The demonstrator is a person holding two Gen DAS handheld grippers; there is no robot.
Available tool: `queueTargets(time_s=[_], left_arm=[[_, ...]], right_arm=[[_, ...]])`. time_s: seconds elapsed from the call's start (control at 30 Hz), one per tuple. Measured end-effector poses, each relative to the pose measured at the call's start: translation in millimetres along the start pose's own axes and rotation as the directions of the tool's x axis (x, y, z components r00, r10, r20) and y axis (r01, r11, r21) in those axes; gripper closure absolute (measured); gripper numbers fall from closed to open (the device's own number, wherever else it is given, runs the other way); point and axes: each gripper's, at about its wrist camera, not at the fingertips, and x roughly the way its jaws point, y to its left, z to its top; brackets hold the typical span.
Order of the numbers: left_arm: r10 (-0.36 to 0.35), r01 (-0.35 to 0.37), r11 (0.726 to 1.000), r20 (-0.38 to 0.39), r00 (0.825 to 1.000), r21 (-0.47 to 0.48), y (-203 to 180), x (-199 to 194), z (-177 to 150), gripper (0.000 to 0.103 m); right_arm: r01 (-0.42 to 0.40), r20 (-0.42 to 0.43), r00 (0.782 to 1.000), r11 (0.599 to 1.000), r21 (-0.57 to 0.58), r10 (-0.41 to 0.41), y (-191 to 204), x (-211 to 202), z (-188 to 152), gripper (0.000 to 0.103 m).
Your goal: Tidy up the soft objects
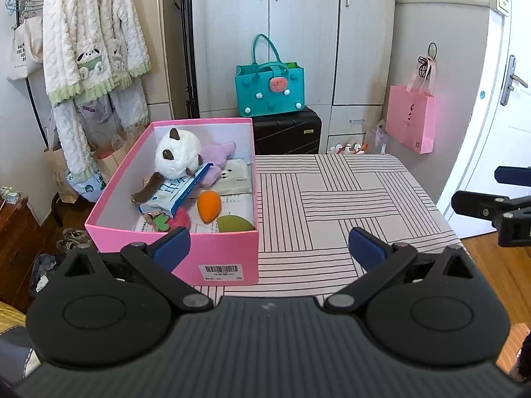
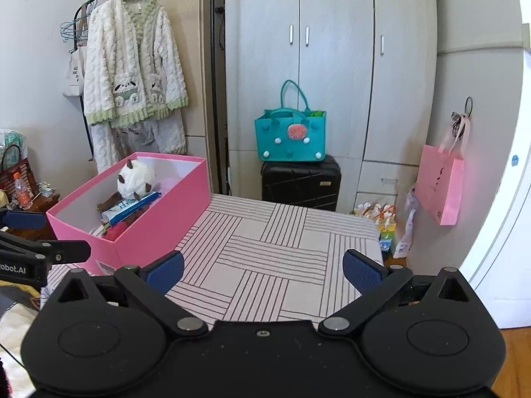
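A pink box (image 1: 229, 252) stands on the left part of the striped table (image 1: 348, 195). Inside lie a white plush with brown ears (image 1: 177, 156), a purple plush (image 1: 217, 154), an orange soft egg-shaped toy (image 1: 208, 206), a blue-and-white packet (image 1: 176, 192) and flat packs. My left gripper (image 1: 270, 248) hangs open just in front of the box's near wall, nothing between its blue pads. My right gripper (image 2: 264, 272) is open over the bare table, to the right of the box (image 2: 159, 229). Each gripper's side shows in the other's view.
A teal bag (image 1: 268, 88) sits on a black suitcase (image 1: 287, 129) beyond the table's far edge, before grey wardrobes. A pink paper bag (image 1: 411, 117) hangs on the right wall beside a white door. Fluffy clothes (image 1: 93, 39) hang at the left.
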Motion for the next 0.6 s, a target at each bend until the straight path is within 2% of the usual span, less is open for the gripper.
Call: queueTargets(time_s=[0.33,0.6], left_arm=[[0.008,-0.008,1.0,-0.019,1.0,-0.022,6.4,7.4,-3.0,0.0],[0.031,-0.031,0.999,-0.002,1.0,-0.016,6.0,4.4,-5.6,0.0]], right_arm=[[-0.007,-0.009,1.0,1.0,0.018,0.008,1.9,0.3,-6.2,0.0],[0.013,-0.015,1.0,1.0,0.021,-0.013,3.2,2.3,-8.9,0.0]])
